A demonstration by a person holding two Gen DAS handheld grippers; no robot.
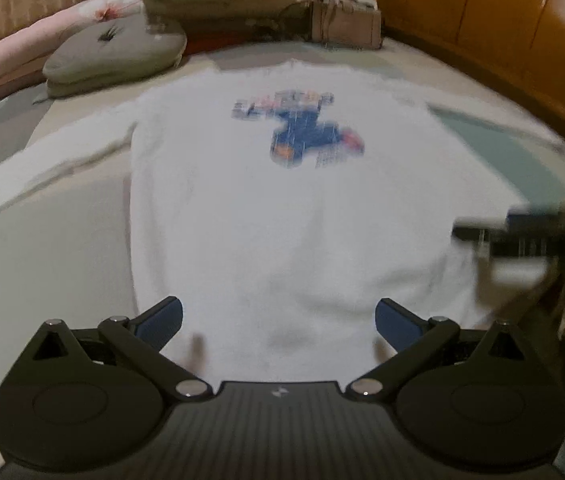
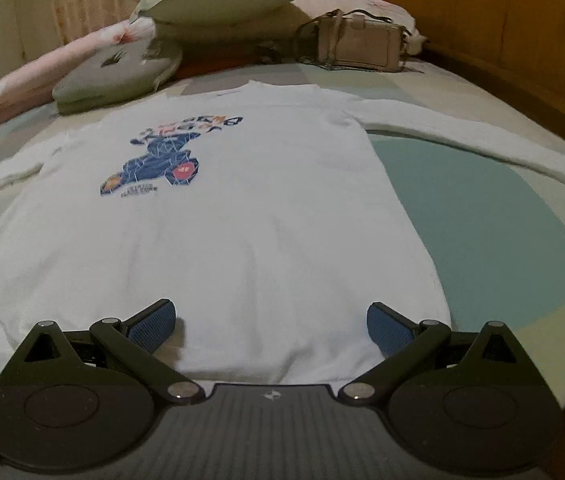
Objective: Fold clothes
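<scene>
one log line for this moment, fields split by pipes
stage: pre-fold | white sweatshirt: flat on bed, sleeves spread | left gripper: open over hem | right gripper: open over hem | held: nothing

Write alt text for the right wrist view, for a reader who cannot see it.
A white long-sleeved sweatshirt with a blue and orange print lies flat, sleeves spread, on a pastel-patterned bed cover. The open right claw sits at its hem, holding nothing. Behind lie pale green pillows and a beige handbag.
</scene>
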